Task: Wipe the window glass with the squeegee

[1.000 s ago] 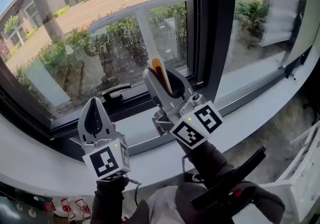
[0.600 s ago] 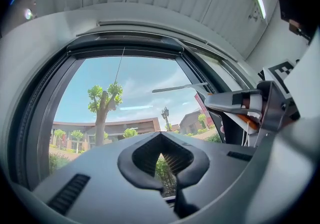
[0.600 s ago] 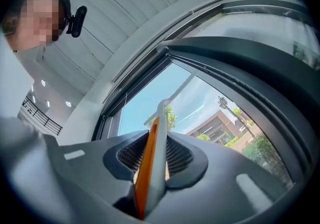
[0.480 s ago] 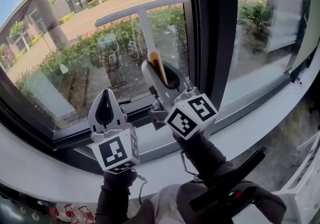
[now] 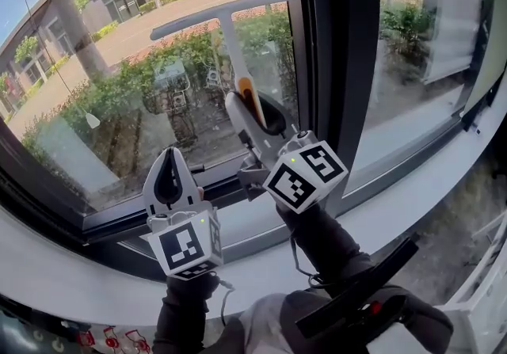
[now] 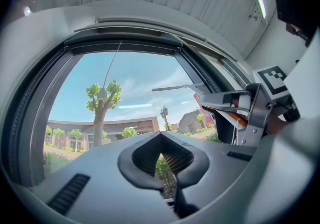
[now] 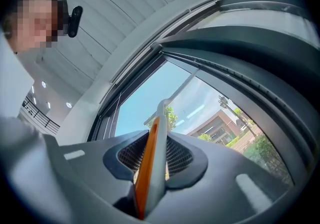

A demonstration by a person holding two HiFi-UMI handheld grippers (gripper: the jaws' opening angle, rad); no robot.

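Grey squeegee (image 5: 229,45) in right hand-held gripper (image 5: 253,108)

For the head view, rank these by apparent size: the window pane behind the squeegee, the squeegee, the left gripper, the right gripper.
1. window pane
2. right gripper and left gripper: alike, both nearest the camera, unranked
3. squeegee: thin, least area

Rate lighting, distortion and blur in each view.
Head view: strong daylight through the clear window glass, its dark frame silhouetted, the white T-shaped squeegee sharp. Left gripper view: fisheye bowing, black vignette. Right gripper view: same bowing and vignette.
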